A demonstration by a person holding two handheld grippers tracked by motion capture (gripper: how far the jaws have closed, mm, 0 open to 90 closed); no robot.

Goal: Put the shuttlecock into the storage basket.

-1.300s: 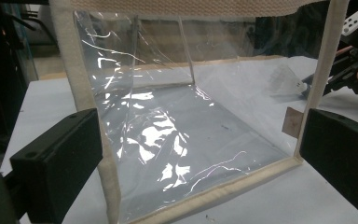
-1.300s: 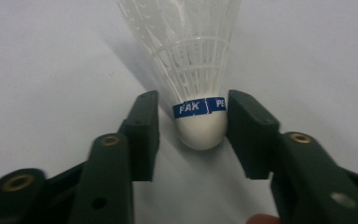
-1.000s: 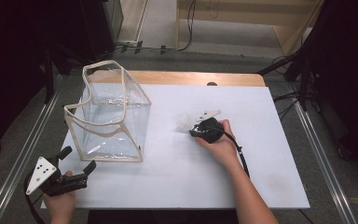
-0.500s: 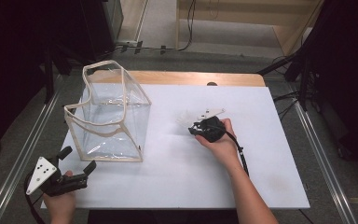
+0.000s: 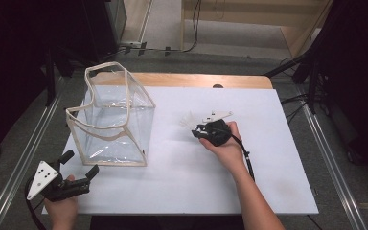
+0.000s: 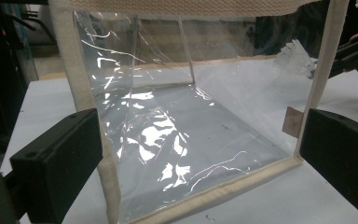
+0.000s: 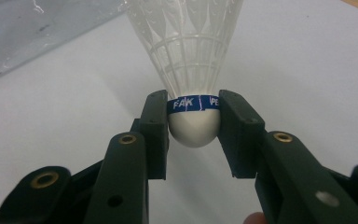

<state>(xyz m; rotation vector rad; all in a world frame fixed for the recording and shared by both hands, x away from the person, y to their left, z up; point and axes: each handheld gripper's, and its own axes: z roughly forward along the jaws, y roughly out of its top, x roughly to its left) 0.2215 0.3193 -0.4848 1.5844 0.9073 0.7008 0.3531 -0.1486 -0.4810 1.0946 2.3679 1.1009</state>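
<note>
Your right gripper (image 7: pixel 193 126) is clamped on the white head of the shuttlecock (image 7: pixel 191 70), both jaws pressing at its blue band, skirt pointing away from you. In the high view the shuttlecock (image 5: pixel 189 120) sits just off the gripper's (image 5: pixel 200 132) tips near the middle of the table (image 5: pixel 268 182), right of the clear bag (image 5: pixel 112 117). Your left gripper (image 5: pixel 79 165) rests at the near left corner with jaws wide apart, facing the bag (image 6: pixel 177 121) and holding nothing.
</note>
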